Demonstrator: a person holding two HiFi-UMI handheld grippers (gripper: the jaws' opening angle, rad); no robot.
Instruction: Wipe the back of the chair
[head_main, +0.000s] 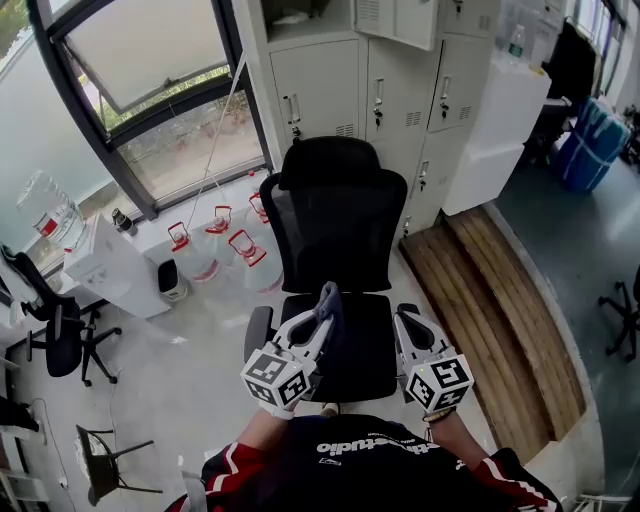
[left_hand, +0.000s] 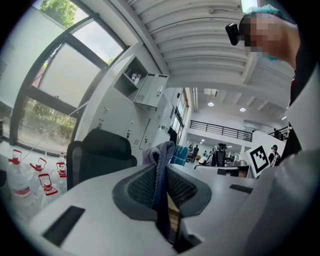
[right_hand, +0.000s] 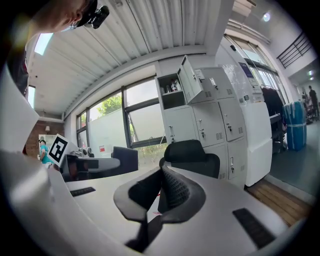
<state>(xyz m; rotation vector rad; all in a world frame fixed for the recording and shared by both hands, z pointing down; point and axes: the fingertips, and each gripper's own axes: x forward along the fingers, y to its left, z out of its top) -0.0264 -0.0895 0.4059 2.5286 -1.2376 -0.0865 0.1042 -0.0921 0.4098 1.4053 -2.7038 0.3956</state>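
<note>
The left tool (head_main: 320, 318) is clamped on a grey-blue cloth (head_main: 329, 298). The cloth's bunched top pokes above the jaws, and its lower end is lost in the gap. The right tool (head_main: 404, 320) has its jaws pressed together, seemingly on nothing. Both hang over the seat of the black chair (head_main: 335, 215), which faces the person, so the rear of its back is hidden.

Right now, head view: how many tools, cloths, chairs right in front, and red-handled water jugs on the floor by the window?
Tools: 2, left tool and right tool
Cloth: 1, pinched in the left tool
Chair in front: 1
Jugs: 4
Total: 8
</note>
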